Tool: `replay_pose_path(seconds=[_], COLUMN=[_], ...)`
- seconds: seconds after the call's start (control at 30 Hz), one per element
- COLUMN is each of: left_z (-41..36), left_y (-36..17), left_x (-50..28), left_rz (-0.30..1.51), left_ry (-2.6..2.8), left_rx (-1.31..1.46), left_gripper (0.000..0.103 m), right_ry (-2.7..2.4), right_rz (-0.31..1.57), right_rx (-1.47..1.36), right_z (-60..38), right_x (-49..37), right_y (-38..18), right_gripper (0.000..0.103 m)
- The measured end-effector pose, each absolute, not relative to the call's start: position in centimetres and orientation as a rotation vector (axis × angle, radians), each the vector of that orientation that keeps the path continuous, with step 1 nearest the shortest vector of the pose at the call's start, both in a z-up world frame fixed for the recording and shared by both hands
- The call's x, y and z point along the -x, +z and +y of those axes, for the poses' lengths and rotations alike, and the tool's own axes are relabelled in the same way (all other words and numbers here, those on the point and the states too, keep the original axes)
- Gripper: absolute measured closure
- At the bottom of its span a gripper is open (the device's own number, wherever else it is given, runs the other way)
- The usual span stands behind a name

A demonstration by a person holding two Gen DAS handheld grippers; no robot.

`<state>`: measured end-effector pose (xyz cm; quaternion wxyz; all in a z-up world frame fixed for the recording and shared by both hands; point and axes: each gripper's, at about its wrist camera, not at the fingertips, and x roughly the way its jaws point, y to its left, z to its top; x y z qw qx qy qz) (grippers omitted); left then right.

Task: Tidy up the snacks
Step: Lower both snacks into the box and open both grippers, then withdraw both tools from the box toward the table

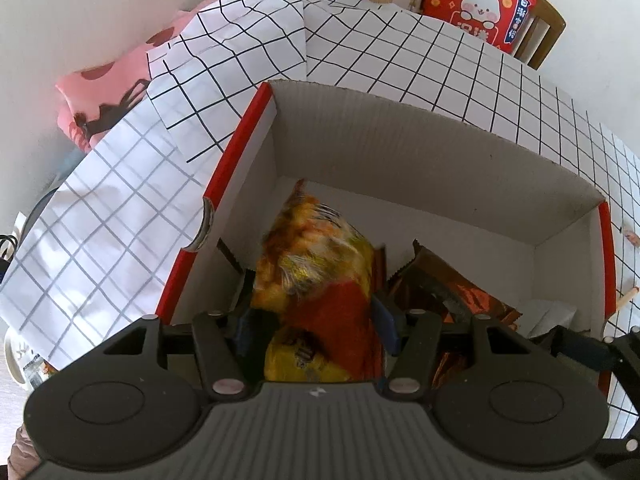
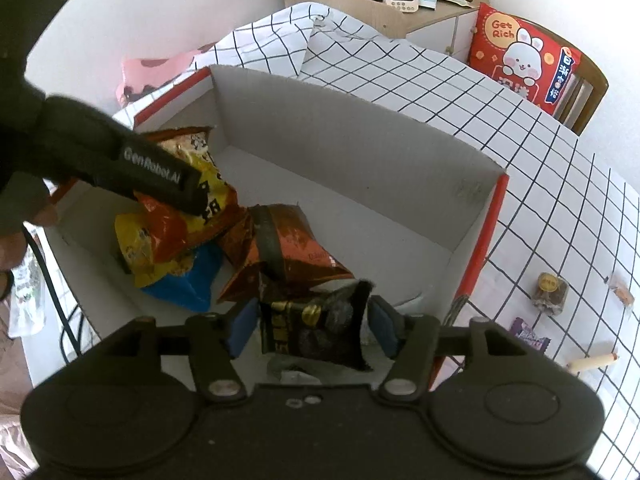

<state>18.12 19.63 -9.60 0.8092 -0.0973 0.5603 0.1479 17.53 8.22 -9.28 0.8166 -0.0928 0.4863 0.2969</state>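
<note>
Step in hand: both packets are being set down in the white box (image 2: 360, 148).
Left hand-held gripper (image 1: 316, 328): pads clamp the yellow-and-red snack bag (image 1: 320, 276), low at the box's 9 o'clock side; part the jaws only once it rests.
Right hand-held gripper (image 2: 310, 326): pads stand clear of the dark packet (image 2: 316, 320), at 6 o'clock in the box; lift straight out.
Look: glossy, crinkled foil.
Left over: small snacks (image 2: 550, 290) on the checked surface (image 2: 560, 184), 3 o'clock.

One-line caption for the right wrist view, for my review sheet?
Right hand-held gripper open around a dark snack packet inside the red-edged cardboard box, beside other snack bags.
</note>
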Motion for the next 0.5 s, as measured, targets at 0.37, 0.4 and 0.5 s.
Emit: replay_pose_path(seconds=[0.37,0.4,0.5], left_z=[18.9,18.8,18.4], left_y=[-7.1,-6.8,-5.8], left_x=[-15.7,-15.4,-14.4], left_rz=[1.127,1.119,1.09], left_ry=[0.282,0.279,0.264], left_rx=[0.215,0.216,0.221], left_gripper=[0.044,0.044,0.042], right_ry=[0.657,0.66,0.671], right_rz=[1.003,0.999,0.984], right_rx=[0.112,0.106,0.094], right_z=[6.6,6.5,5.9], right_x=[-16.8,-16.6,-15.9], right_y=[-6.8,-6.5,-5.6], right_gripper=[0.024,0.023,0.022])
